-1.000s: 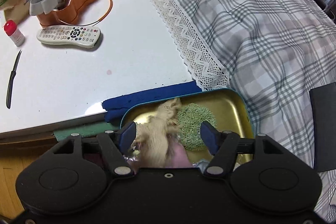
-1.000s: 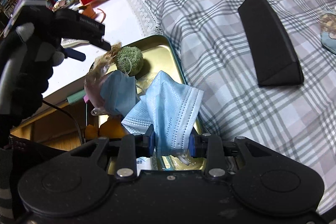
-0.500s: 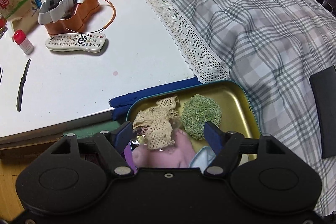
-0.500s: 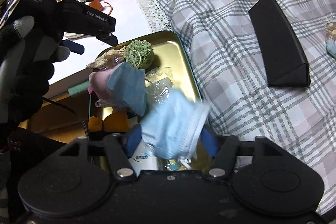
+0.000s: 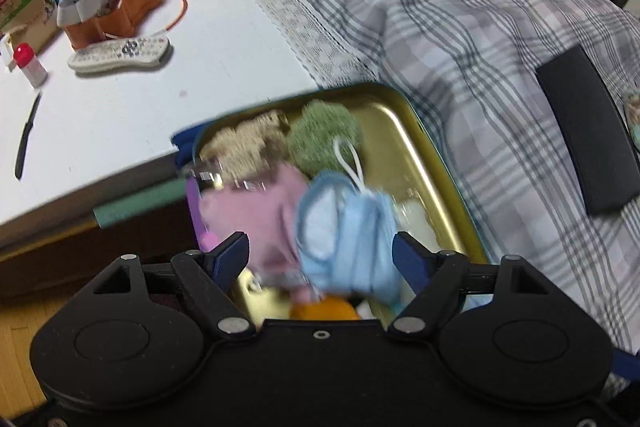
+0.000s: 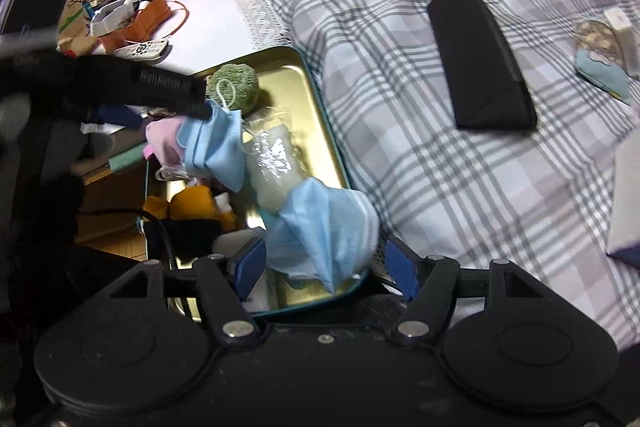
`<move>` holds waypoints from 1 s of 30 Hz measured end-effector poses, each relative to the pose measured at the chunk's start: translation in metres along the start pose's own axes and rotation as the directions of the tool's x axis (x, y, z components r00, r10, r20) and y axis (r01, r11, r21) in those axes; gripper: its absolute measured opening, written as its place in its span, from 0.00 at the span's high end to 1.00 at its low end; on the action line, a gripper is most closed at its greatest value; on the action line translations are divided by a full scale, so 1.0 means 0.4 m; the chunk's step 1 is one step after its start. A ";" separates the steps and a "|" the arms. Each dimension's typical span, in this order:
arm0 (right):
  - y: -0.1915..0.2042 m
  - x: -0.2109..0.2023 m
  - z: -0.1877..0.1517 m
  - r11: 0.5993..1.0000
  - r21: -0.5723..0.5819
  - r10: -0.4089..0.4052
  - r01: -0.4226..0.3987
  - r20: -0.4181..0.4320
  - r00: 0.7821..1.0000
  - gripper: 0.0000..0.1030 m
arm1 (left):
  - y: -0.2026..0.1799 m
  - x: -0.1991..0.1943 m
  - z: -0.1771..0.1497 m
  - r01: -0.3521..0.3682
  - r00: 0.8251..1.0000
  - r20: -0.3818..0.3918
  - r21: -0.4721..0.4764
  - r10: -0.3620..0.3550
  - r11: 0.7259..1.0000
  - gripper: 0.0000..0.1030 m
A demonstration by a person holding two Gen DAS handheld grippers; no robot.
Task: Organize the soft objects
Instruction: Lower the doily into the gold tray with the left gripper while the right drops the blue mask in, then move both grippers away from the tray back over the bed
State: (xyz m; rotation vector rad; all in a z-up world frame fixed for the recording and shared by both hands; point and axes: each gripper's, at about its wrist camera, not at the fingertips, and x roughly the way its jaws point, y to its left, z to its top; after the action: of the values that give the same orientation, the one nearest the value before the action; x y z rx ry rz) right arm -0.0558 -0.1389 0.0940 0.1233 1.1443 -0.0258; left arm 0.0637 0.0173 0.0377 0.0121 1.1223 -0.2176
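Both grippers hang over the gold tin tray (image 6: 320,131) that sits at the near edge of the plaid blanket (image 6: 400,47); it's already stuffed with soft bits. The right gripper (image 6: 324,263) has just been opening; its jaws stand spread with a blue face mask (image 6: 328,227) lying loose between them, draped over the tray's near rim, pads not pressing it. The left gripper (image 5: 320,255) has been opening too; jaws apart over a second blue mask (image 5: 344,227) and a pink cloth (image 5: 252,207), nothing pinched. A green pom-pom (image 5: 324,139) and beige lace (image 5: 248,143) sit at the far end. These masks look feather-light and floppy, so I'd grab a bunched fold in the middle, not an ear loop; loops snag and drag neighbours out.
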 end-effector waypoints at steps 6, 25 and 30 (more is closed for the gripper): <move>-0.026 -0.028 -0.030 0.999 0.025 -0.036 0.036 0.005 0.999 0.35 | -0.024 -0.021 -0.082 0.008 1.000 0.005 -0.009 -0.008 1.000 0.25; -0.095 -0.116 -0.143 0.986 0.094 -0.148 0.140 0.087 0.985 0.30 | -0.065 -0.081 -0.225 -0.071 0.992 0.102 -0.042 0.075 0.997 0.15; -0.101 -0.140 -0.166 0.985 0.103 -0.147 0.137 0.105 0.983 0.29 | -0.076 -0.083 -0.248 -0.083 0.992 0.089 -0.022 0.084 0.996 0.15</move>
State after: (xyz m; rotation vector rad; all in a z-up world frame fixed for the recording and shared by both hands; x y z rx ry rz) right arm -0.1427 -0.1741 0.1145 0.1232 1.0377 -0.2120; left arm -0.0437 0.0047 0.0271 0.0331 1.0316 -0.1319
